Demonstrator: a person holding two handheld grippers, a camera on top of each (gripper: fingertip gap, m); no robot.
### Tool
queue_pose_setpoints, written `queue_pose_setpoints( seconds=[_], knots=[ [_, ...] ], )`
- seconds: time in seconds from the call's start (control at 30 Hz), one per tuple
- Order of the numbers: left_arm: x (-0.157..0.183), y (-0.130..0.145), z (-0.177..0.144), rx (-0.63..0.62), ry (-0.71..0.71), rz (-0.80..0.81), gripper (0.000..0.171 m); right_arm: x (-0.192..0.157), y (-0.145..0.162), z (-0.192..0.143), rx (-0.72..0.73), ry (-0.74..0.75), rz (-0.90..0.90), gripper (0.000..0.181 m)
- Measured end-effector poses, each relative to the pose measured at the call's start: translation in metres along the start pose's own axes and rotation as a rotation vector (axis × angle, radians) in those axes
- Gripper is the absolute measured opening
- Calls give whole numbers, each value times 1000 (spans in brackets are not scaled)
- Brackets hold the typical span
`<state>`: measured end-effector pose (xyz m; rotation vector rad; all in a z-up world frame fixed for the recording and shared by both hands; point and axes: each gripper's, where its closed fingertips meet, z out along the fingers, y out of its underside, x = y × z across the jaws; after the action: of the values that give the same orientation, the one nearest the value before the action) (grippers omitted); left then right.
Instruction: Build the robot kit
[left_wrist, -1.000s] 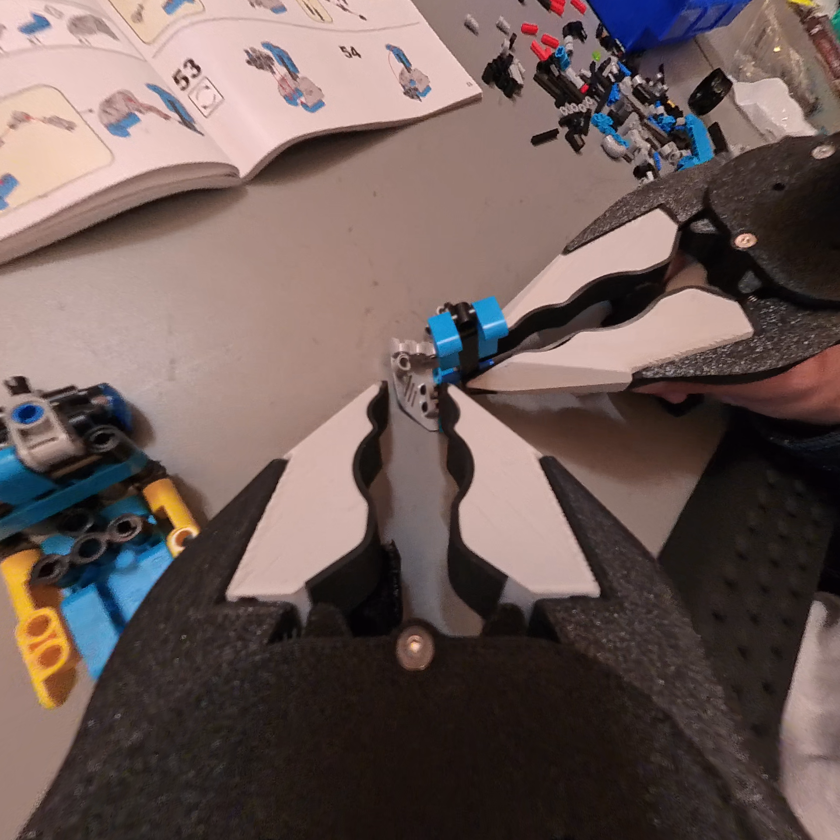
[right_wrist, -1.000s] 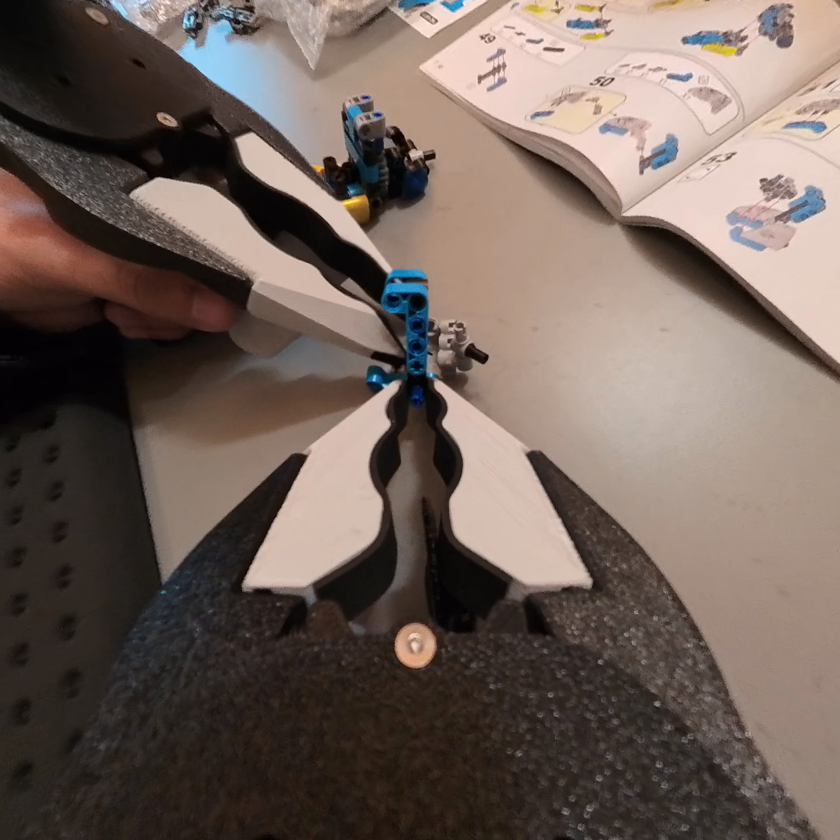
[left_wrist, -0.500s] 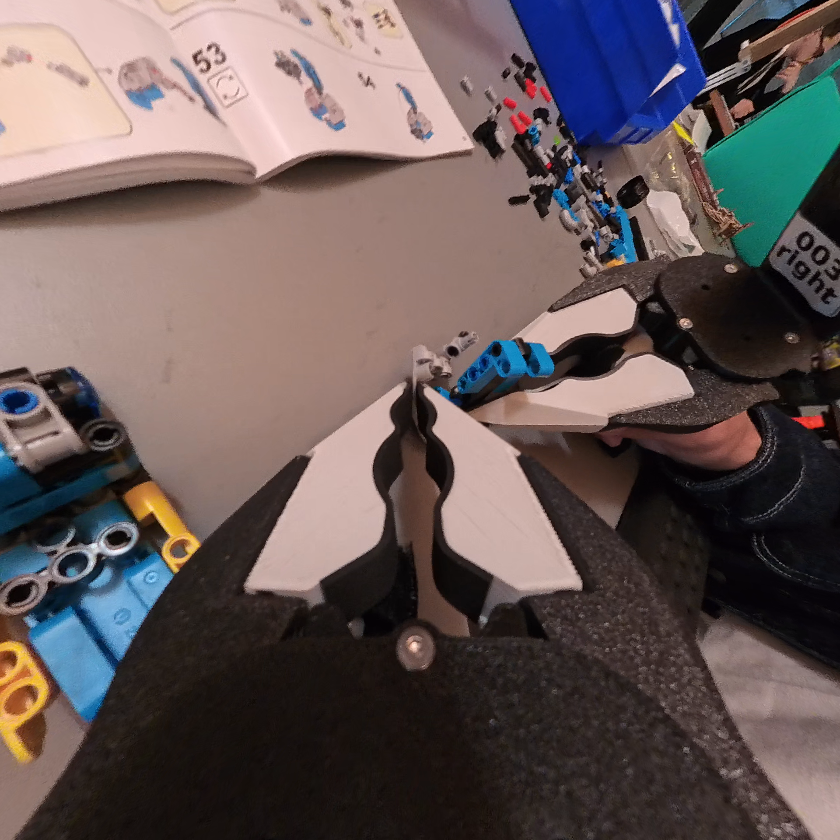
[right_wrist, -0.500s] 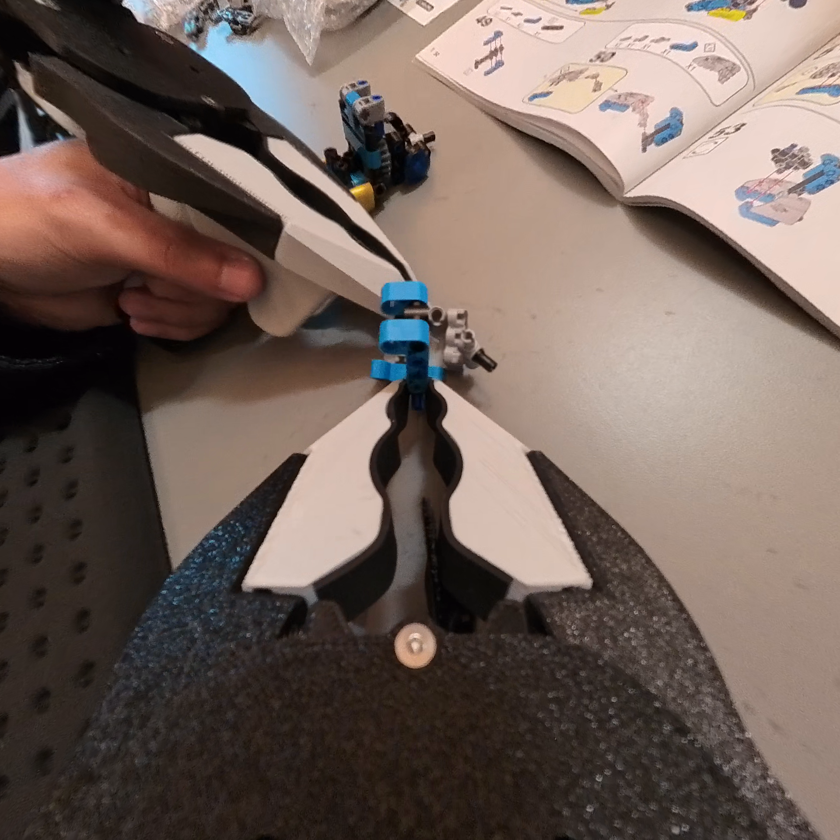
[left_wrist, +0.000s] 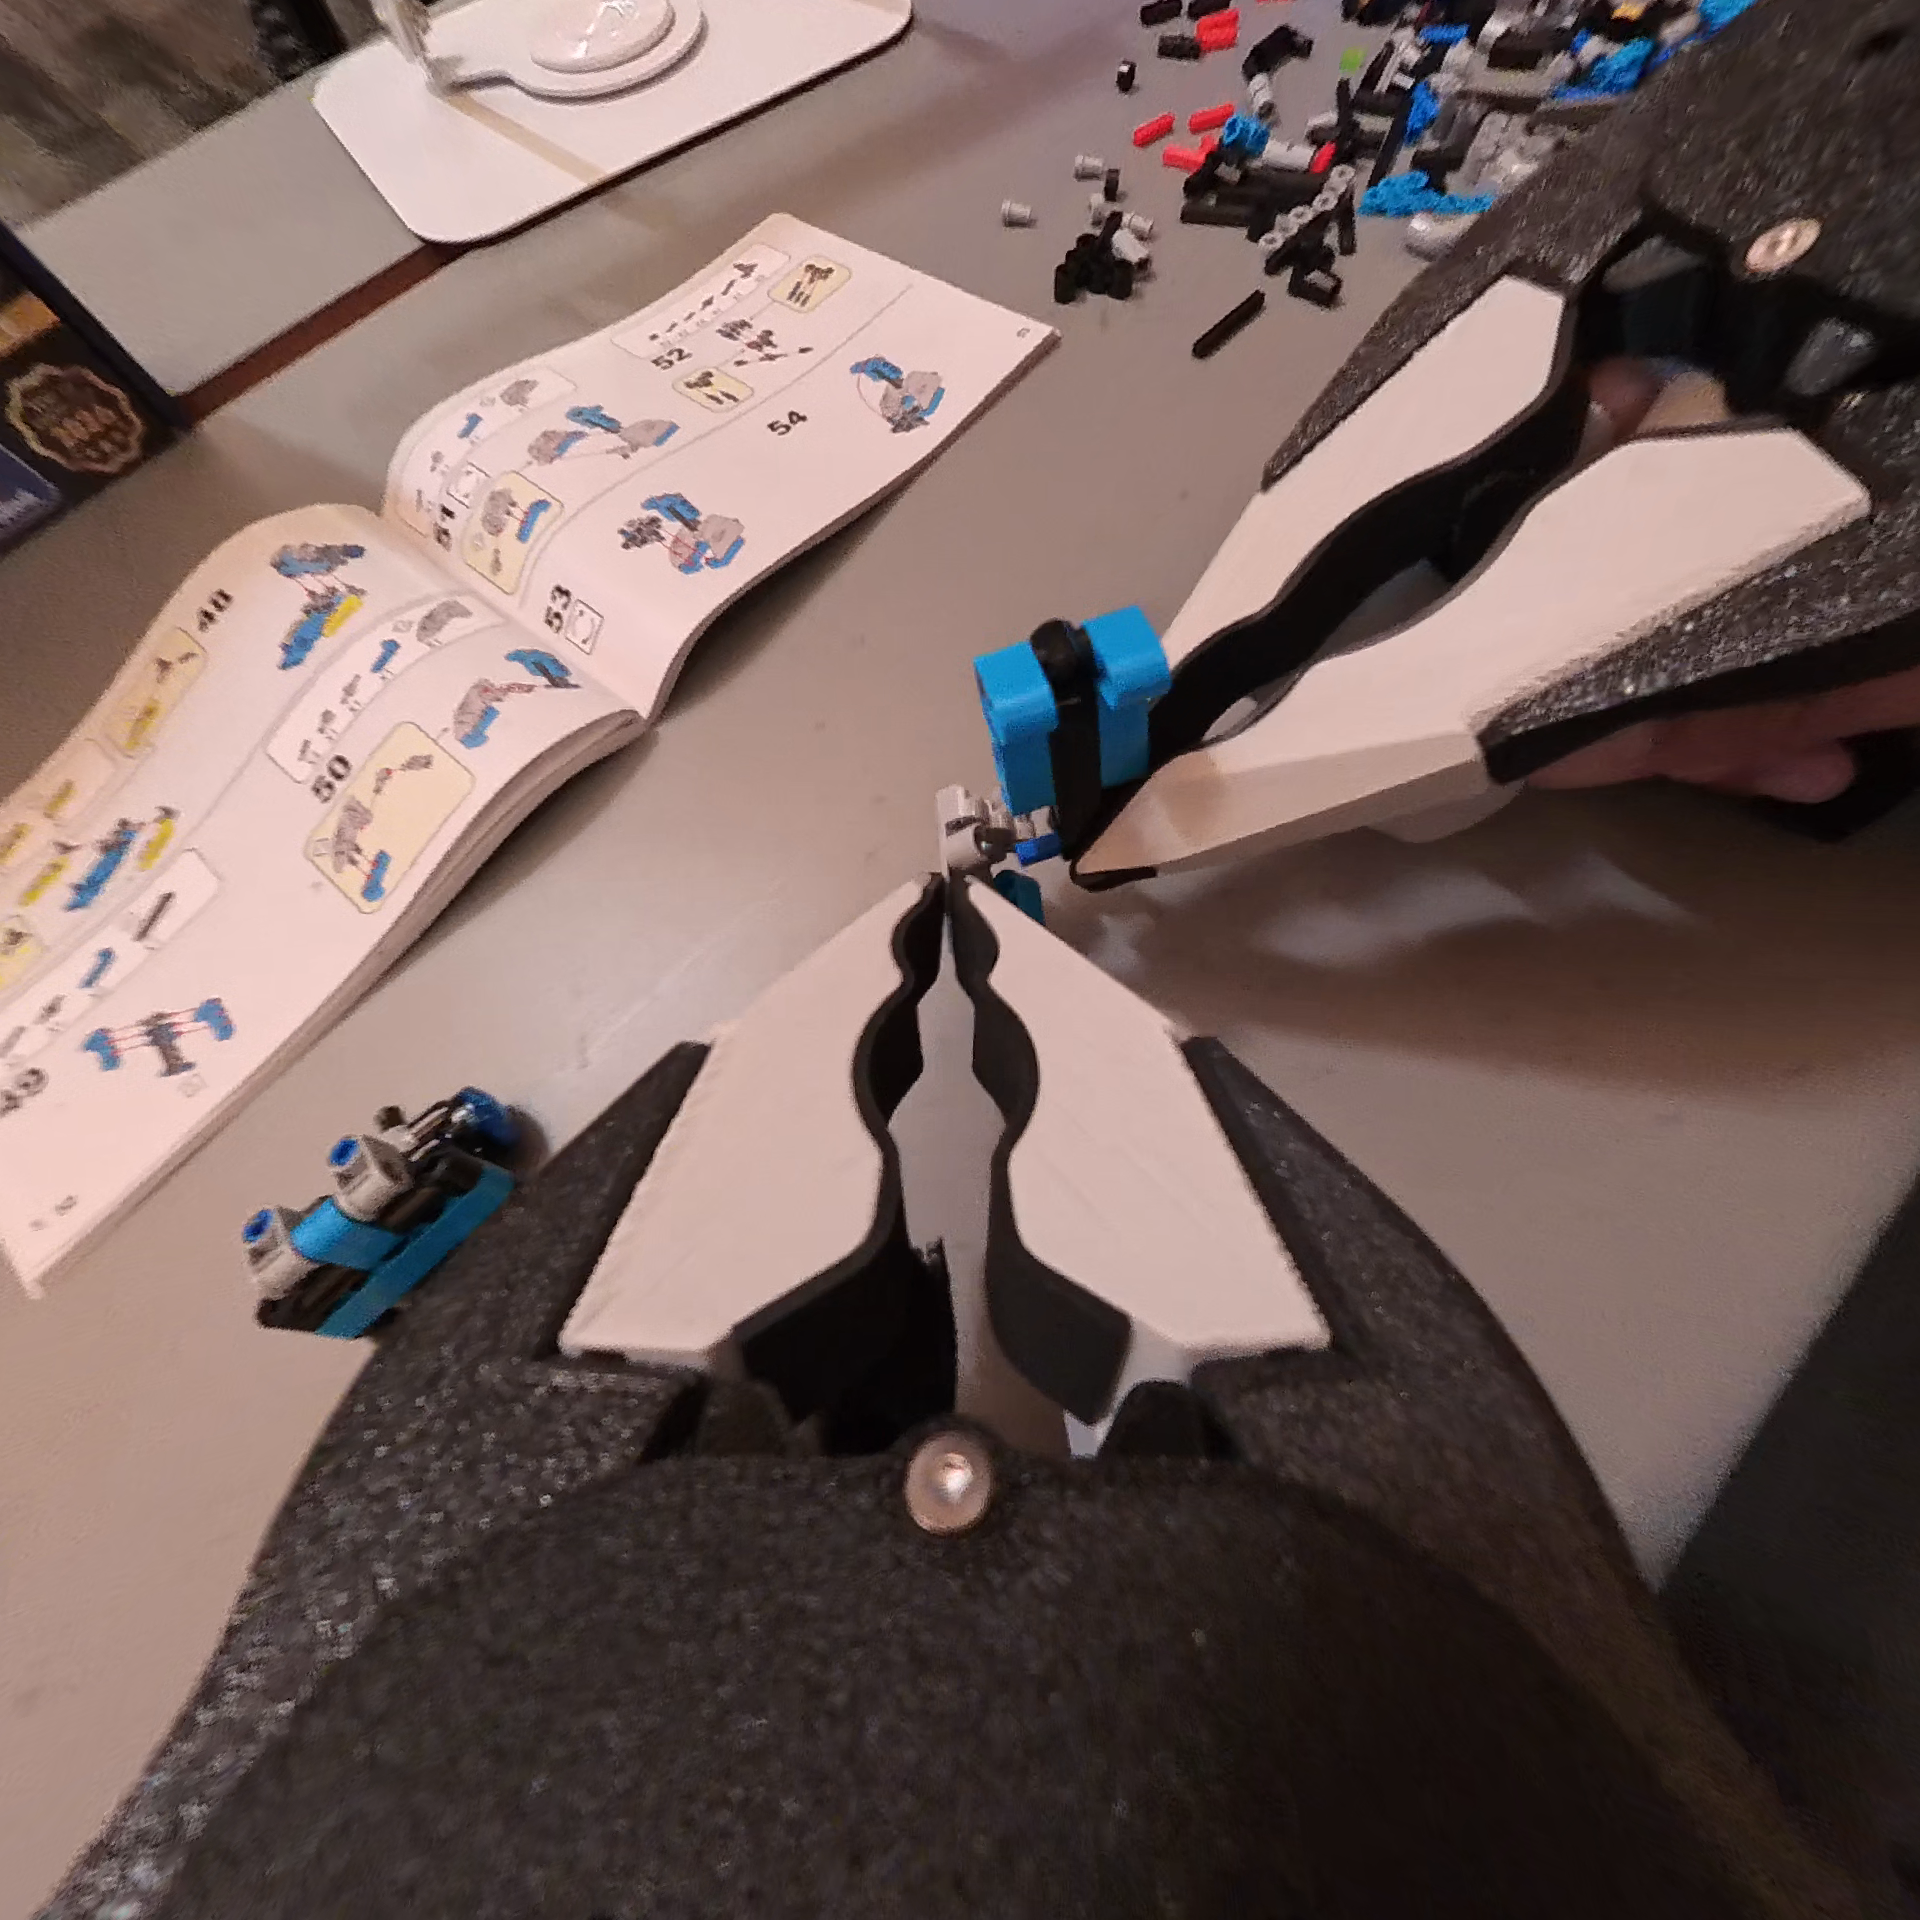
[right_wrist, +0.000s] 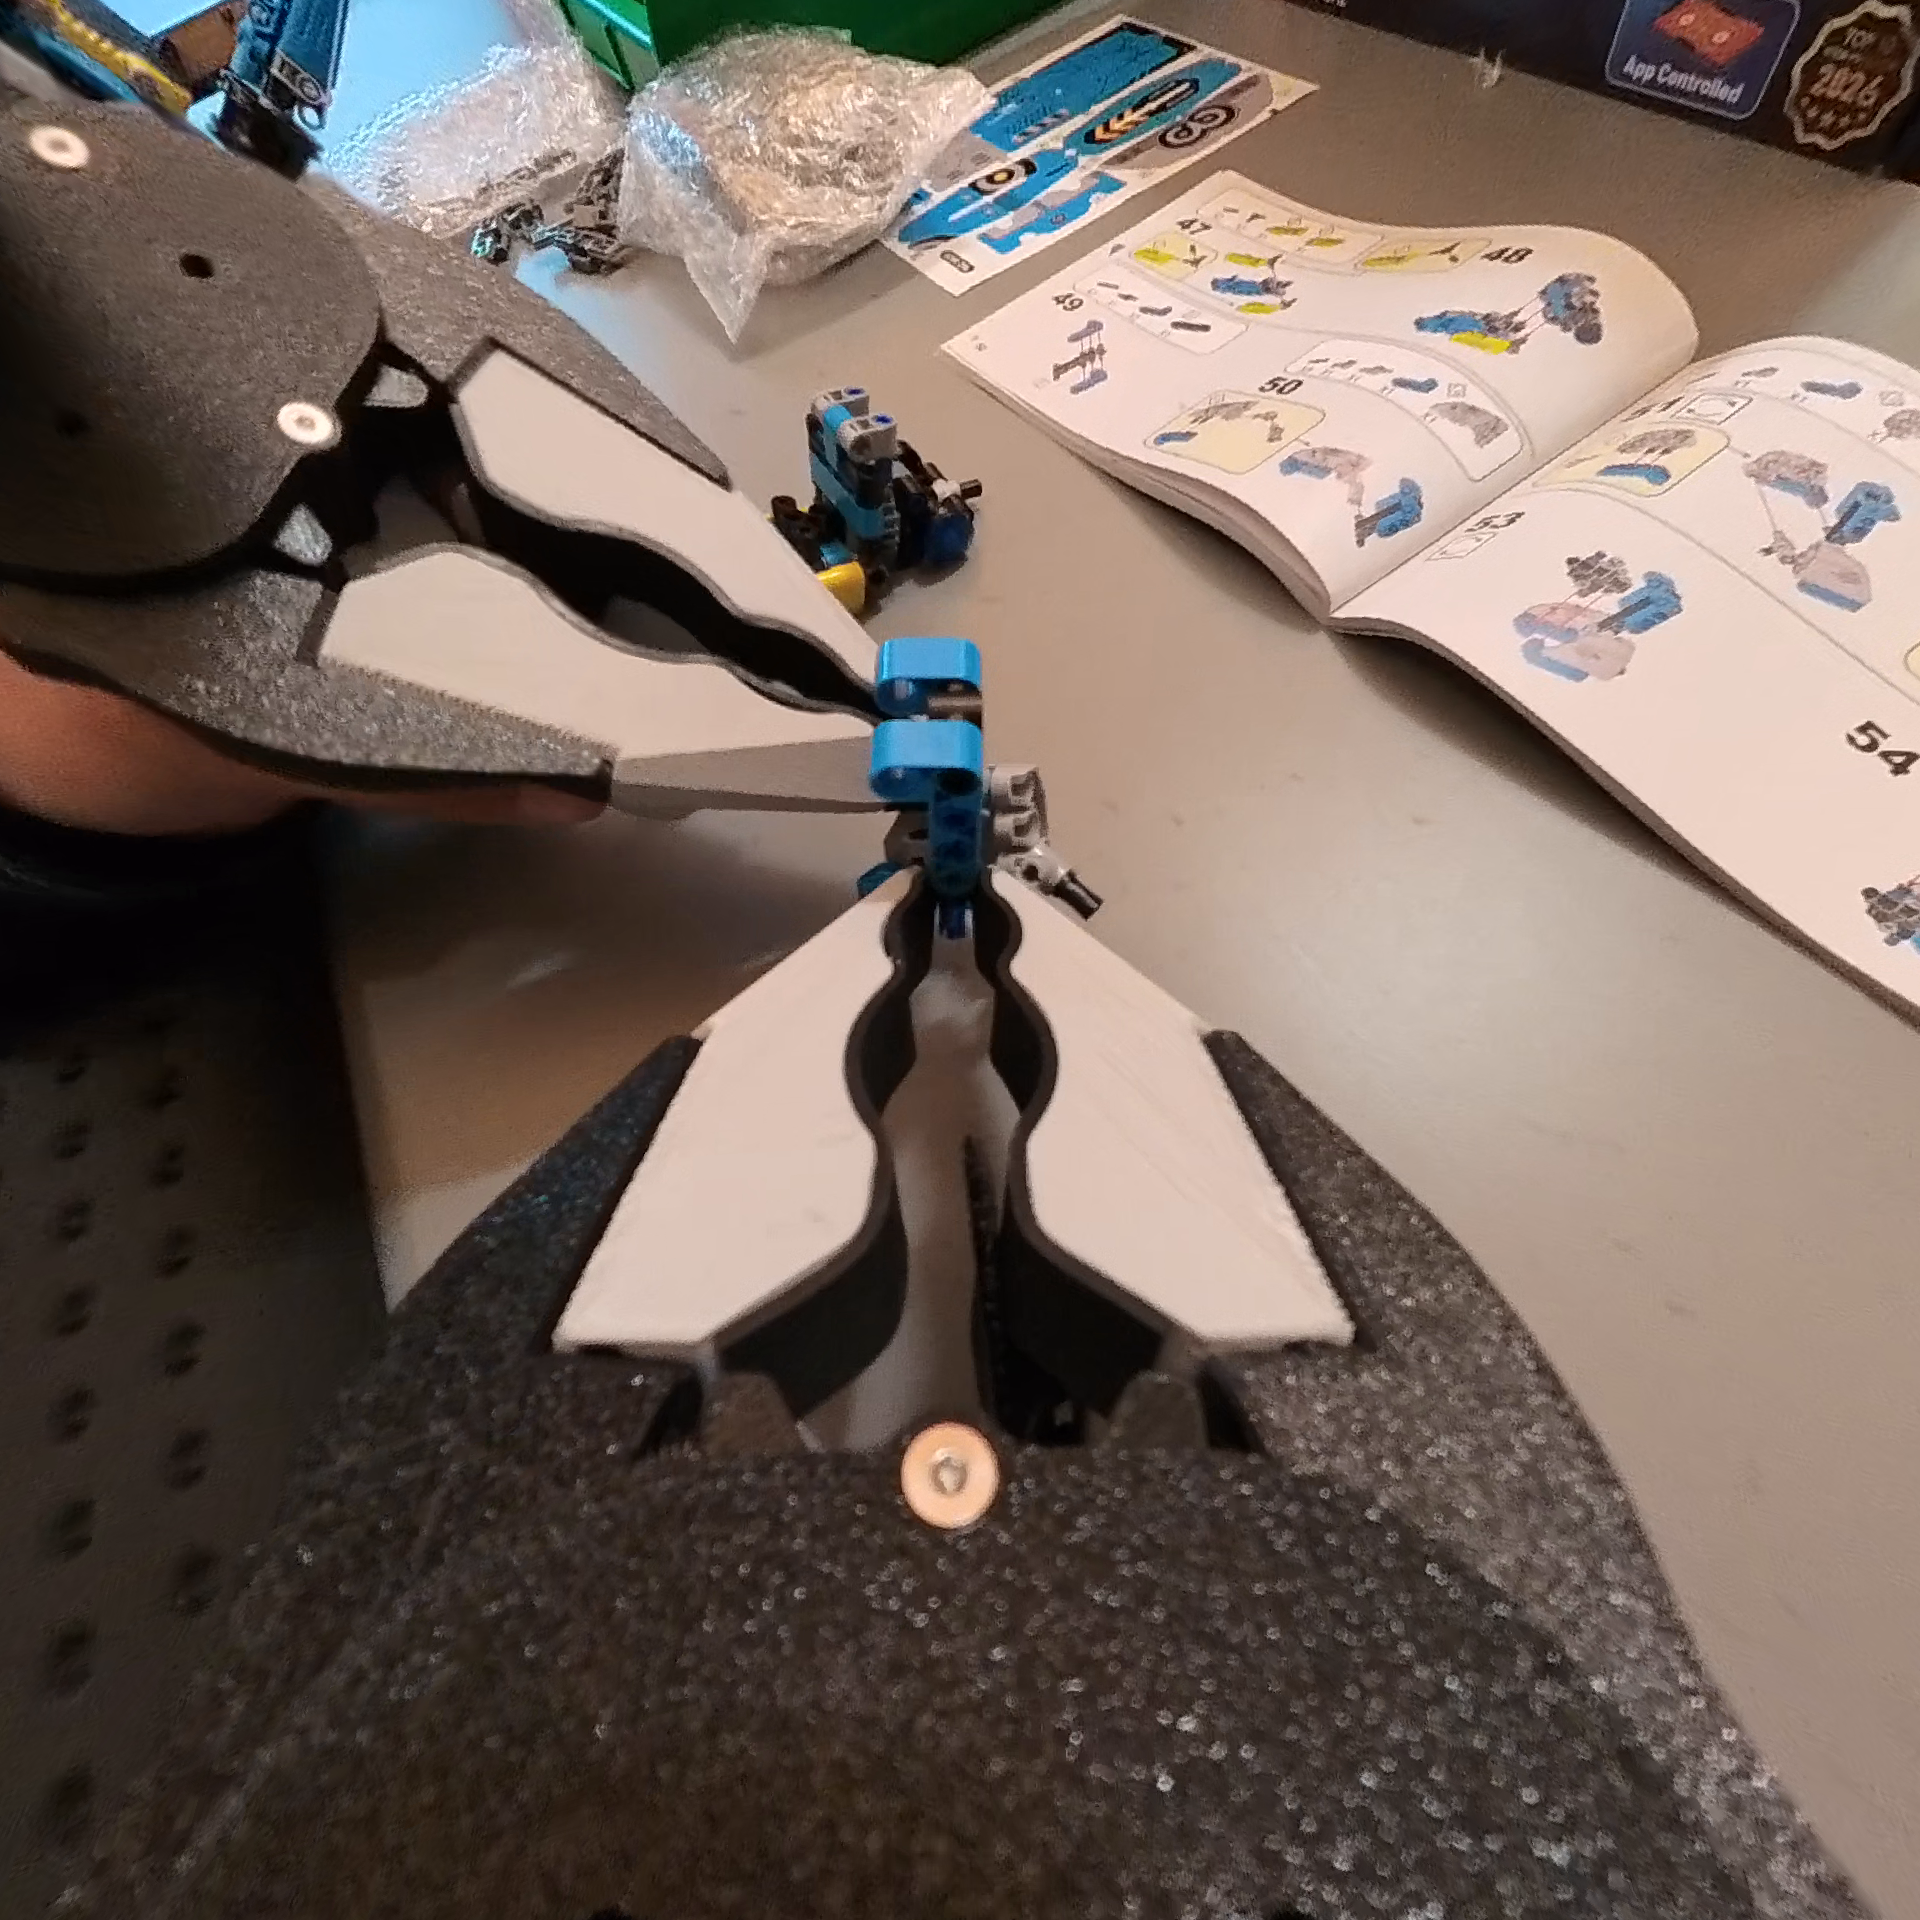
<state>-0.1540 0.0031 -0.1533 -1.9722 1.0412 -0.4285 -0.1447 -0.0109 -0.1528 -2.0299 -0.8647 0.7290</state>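
A small assembly of blue beams (right_wrist: 928, 753) with a grey connector (right_wrist: 1013, 810) is held between both grippers just above the grey table (right_wrist: 1351, 935). My right gripper (right_wrist: 951, 899) is shut on the assembly's lower blue beam. In the left wrist view this gripper (left_wrist: 1117, 774) comes in from the right with the blue block (left_wrist: 1070, 717) at its tips. My left gripper (left_wrist: 948, 888) is shut, its tips pinching a thin grey part under the grey connector (left_wrist: 971, 821). In the right wrist view the left gripper (right_wrist: 871, 722) reaches in from the left to the blue beams.
An open instruction booklet (left_wrist: 520, 623) lies behind, with a partial blue and black build (left_wrist: 384, 1216) near it. Loose small parts (left_wrist: 1299, 135) lie at the far right, beside a white tray (left_wrist: 582, 125). Bubble-wrap bags (right_wrist: 790, 135), a sticker sheet (right_wrist: 1081, 156) and a perforated black mat (right_wrist: 156, 1195) border the table. My two grippers' fingertips are within a few centimetres of each other.
My left gripper has closed from a wider gap onto the grey part. It has pulled up and back, so more of the table shows. The assembly has turned between the grippers.
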Motion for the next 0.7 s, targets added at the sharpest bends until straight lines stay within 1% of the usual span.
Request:
queue_pose_setpoints(
  seconds=[0.13, 0.2, 0.27, 0.33, 0.43, 0.57, 0.7],
  knots=[
    [-1, 6, 2, -48, -90, 143, 1, -2, -4, 0, 18, -9, 3, 7],
    [-2, 3, 1, -41, -131, 211, 0, -1, -4, -1, 19, -9, 9, 7],
    [2, 4, 1, -41, -144, 274, 1, 1, -1, -2, 11, -12, 27, 7],
    [7, 8, 3, -56, -143, 305, 1, 4, 4, -2, -2, -12, 47, 7],
    [10, 8, 4, -47, -121, 270, 2, 7, 15, -1, -43, -23, 74, 7],
    [13, 9, 6, -44, -57, 185, 10, 7, 15, -2, -47, -21, 69, 7],
    [13, 11, 8, -50, -10, 117, 8, 6, 15, -1, -49, -28, 74, 7]
  ],
)
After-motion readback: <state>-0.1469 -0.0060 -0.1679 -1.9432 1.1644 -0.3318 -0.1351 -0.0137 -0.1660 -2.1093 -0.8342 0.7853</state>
